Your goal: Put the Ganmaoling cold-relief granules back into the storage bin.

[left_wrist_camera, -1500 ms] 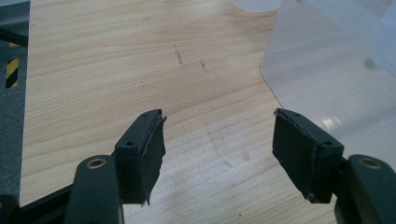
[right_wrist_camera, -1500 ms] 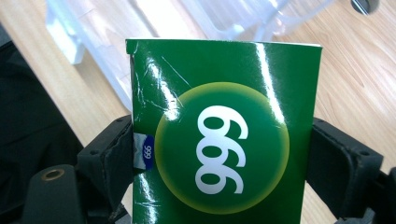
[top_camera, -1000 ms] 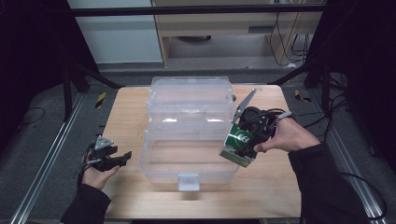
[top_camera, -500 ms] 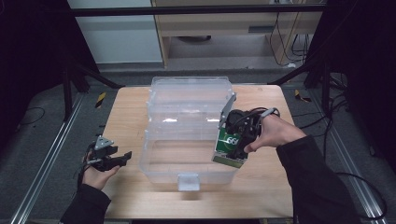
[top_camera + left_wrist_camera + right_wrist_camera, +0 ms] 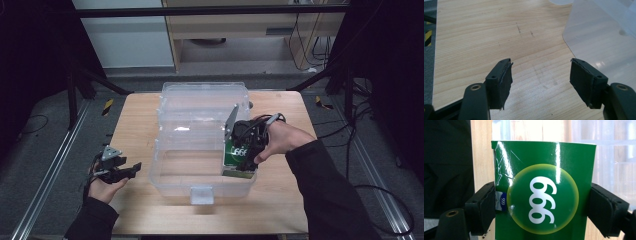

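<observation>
Green box [image 5: 544, 192], one; grippers, two.

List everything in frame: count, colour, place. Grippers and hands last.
Table: 1, light wood, centre of the high view.
Plastic bin: 1, clear, mid-table, lid open toward the far side.
Box: 1, green with a white 999 in a yellow-edged circle, at the bin's right end, between the right jaws.
Left gripper: 1, black, jaws apart over bare wood left of the bin.
Right gripper: 1, black, clamped on the box.
Hands: 2, left hand, right hand, in dark sleeves.
</observation>
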`<state>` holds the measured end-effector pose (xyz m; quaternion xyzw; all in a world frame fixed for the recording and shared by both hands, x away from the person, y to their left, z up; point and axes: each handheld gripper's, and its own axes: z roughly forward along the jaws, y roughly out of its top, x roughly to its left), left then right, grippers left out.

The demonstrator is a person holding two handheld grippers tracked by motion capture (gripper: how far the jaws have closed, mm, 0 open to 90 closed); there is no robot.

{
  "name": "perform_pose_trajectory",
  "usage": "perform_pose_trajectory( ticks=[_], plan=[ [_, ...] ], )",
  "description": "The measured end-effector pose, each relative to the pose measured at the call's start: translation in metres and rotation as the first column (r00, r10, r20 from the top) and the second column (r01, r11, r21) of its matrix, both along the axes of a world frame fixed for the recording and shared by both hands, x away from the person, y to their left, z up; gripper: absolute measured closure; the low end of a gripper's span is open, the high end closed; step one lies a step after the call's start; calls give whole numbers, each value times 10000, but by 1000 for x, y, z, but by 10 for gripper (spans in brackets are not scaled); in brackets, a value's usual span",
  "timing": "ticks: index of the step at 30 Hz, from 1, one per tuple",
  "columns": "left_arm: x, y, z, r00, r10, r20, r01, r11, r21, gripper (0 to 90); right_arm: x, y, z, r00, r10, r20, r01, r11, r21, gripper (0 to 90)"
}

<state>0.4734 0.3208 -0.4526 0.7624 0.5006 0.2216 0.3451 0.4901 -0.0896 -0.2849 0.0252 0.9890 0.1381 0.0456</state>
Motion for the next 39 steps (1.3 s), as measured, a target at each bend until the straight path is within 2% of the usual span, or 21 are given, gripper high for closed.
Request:
perform_pose_trajectory(
  ticks=[16,31,33,39],
  plan=[
    [0,0,-1,10000,-15,-38,15,10000,12,333,5,4,-17,9972,724,162,-715,9961,-515,177],
    [0,-1,-1,10000,-19,-26,19,10000,3,333,4,9,-30,9966,801,219,-774,9917,-1028,177],
    [0,-1,-1,10000,-30,-47,30,10000,36,334,4,9,-33,9973,726,65,-716,9923,-1013,177],
    [0,-1,-1,10000,-42,-38,42,10000,43,333,5,8,-41,9967,803,156,-784,9921,-981,177]
  ],
)
